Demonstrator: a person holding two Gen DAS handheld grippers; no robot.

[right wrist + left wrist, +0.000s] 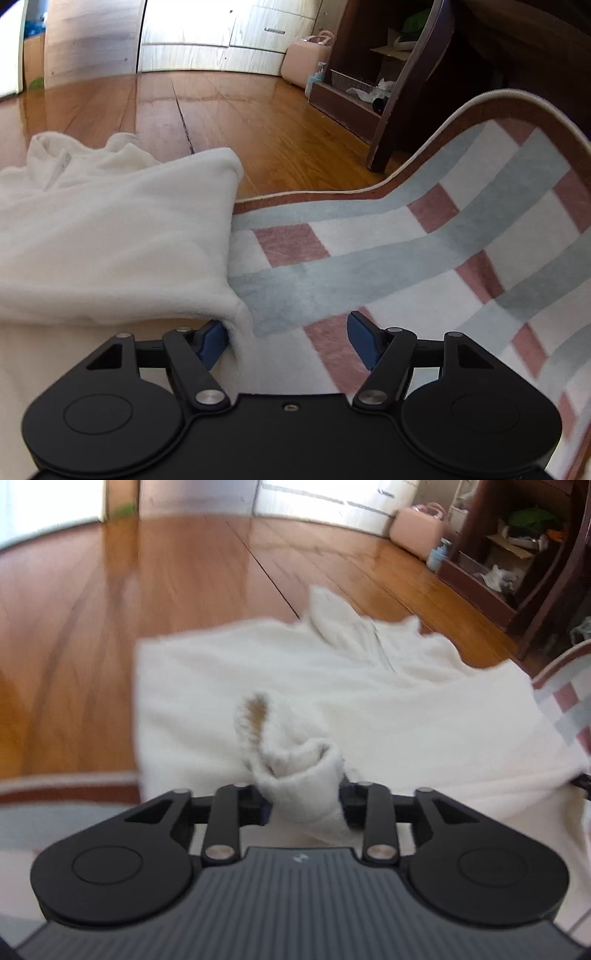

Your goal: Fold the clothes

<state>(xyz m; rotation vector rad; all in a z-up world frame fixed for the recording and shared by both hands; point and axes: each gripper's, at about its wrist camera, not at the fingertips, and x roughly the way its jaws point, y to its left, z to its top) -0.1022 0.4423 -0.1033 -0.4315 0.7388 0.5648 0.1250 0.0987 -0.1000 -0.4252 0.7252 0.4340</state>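
A white fleece garment (332,686) lies spread over the wooden floor and the rug, its collar and zipper (380,642) at the far end. My left gripper (304,801) is shut on a bunched sleeve cuff (295,760) of the garment, lifted a little. In the right wrist view the same garment (110,236) fills the left side. My right gripper (288,338) is open, its blue pads (364,332) wide apart; the garment's near corner (240,321) hangs between them, against the left pad.
A checked rug (424,236) in white, grey and pink with a brown border lies under and right of the garment. Wooden floor (147,590) stretches ahead. A dark wooden shelf unit (517,554) and a pink case (417,528) stand at the far right.
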